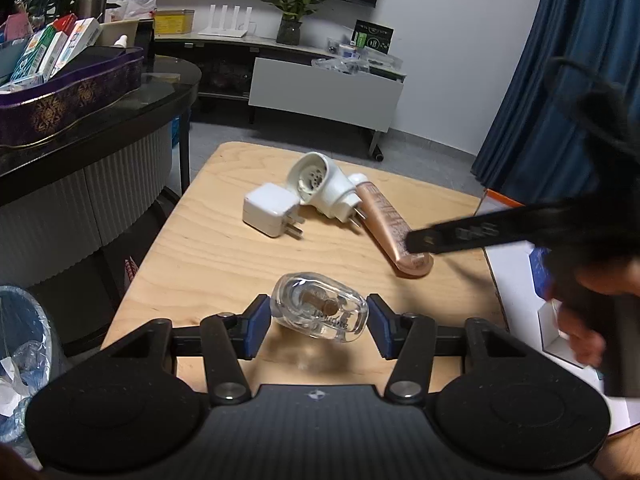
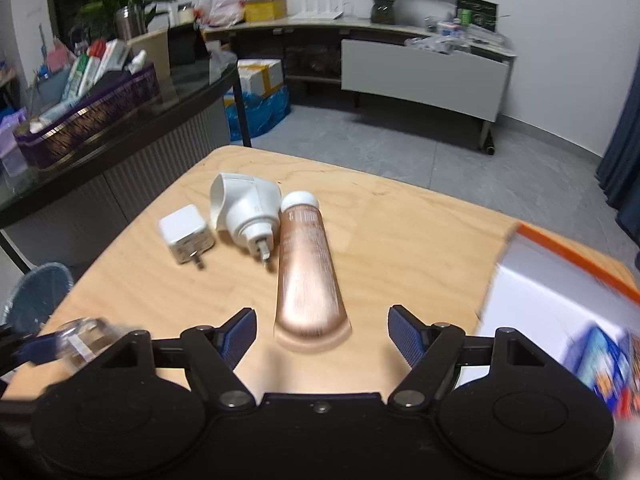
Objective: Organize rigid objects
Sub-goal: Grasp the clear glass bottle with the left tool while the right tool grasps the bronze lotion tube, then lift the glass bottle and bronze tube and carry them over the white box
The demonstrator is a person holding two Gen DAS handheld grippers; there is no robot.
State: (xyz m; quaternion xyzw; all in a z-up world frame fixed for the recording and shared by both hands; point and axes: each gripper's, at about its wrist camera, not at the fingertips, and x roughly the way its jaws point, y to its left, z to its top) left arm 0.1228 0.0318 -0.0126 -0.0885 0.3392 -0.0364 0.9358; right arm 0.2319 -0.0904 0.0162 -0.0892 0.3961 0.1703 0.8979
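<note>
A clear glass bottle [image 1: 320, 308] lies on its side on the wooden table [image 1: 208, 256], between the open fingers of my left gripper [image 1: 318, 326]; the left pad is at its side, the right pad a little apart. It shows blurred in the right wrist view [image 2: 86, 338]. My right gripper [image 2: 322, 334] is open and empty, its fingers either side of the flat end of a rose-gold tube [image 2: 308, 276], also in the left wrist view [image 1: 390, 226]. A white plug-in device [image 2: 246, 210] and a white charger cube [image 2: 186, 234] lie beyond.
A white box with an orange edge [image 2: 560, 280] sits at the table's right side. A dark counter with a purple tin [image 1: 68, 100] stands to the left. A blue bin [image 1: 24, 344] stands on the floor at left.
</note>
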